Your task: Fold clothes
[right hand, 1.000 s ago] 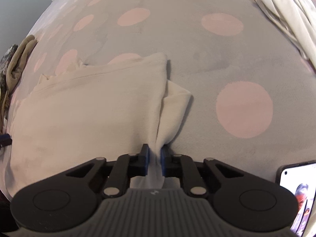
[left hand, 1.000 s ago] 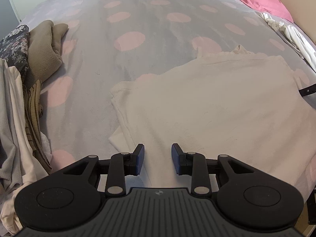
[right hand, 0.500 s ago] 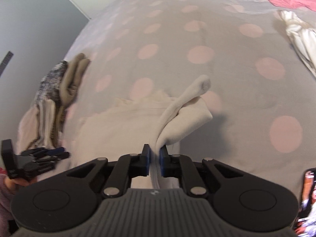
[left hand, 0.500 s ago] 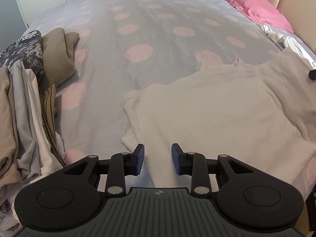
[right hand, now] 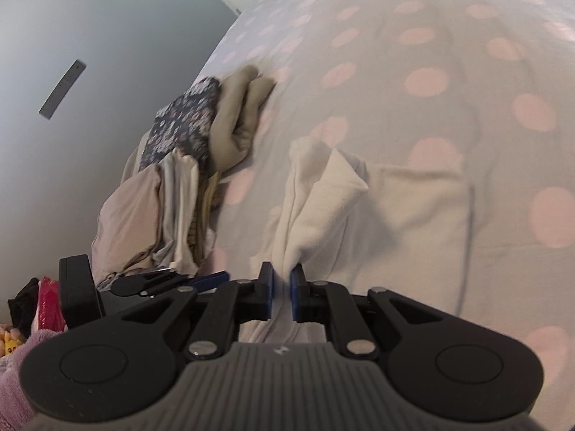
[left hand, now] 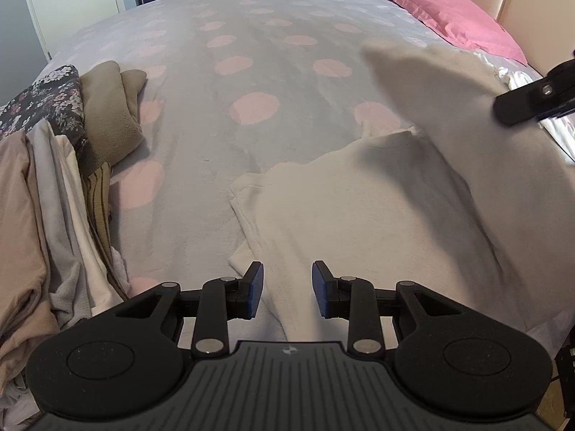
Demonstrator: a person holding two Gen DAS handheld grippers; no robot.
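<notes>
We swing the cream top (right hand: 413,212) over with our right claw (right hand: 282,289) clamped on it, left claw (left hand: 286,289) apart and empty; first fold half done.

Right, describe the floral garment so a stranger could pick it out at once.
Start at the bed with the pink-dotted grey cover and go to the heap of clothes at its edge. The floral garment lies at the heap's far end, beside an olive-brown garment. It alone is dark and printed with small pale flowers; its neighbours are plain or striped.

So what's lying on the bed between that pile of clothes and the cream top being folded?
Nothing: only bare spotted bedcover separates the clothes pile from the cream top, seen best in the left wrist view.
</notes>
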